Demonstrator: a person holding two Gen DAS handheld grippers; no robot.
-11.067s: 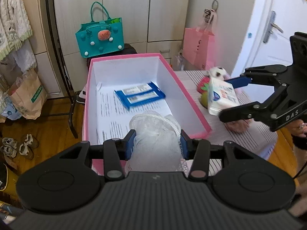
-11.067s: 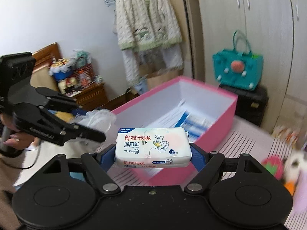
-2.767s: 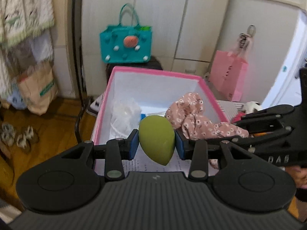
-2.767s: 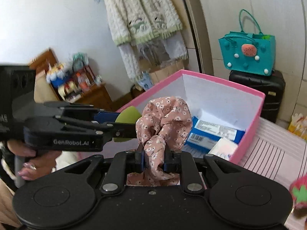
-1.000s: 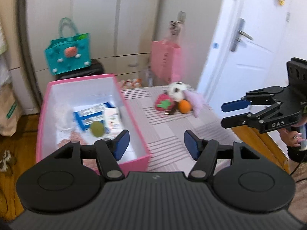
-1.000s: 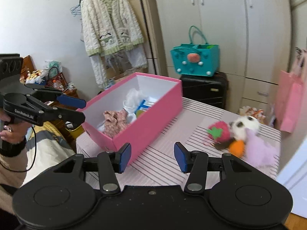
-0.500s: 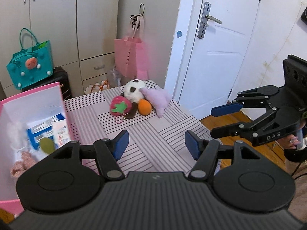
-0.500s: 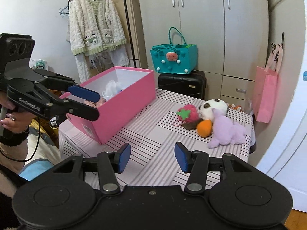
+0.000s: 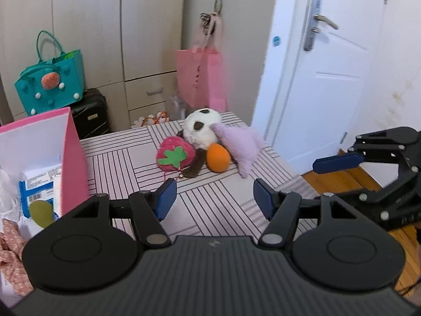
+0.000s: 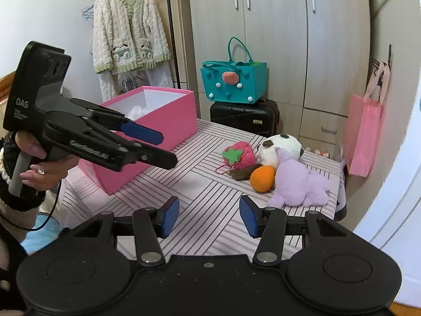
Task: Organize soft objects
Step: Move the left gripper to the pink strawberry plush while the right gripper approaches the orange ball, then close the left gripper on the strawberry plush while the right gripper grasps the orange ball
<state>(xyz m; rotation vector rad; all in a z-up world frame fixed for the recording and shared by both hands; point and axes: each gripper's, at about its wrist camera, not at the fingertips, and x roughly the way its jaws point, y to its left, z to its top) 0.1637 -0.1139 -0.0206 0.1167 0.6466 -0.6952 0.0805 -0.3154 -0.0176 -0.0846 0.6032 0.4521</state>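
Partly done, by the look of it. Already packed in the pink box [image 9: 75,158]: olive sponge [image 9: 40,212], floral cloth [image 9: 10,252], blue packets [image 9: 36,187]. Left grouped on the table [image 9: 215,205]: strawberry plush [image 9: 175,155], panda [image 9: 201,126], orange ball [image 9: 217,156], lilac toy [image 9: 240,144]. Both released, holding nothing: left hand-held gripper [image 9: 211,197], right hand-held gripper [image 10: 209,216].
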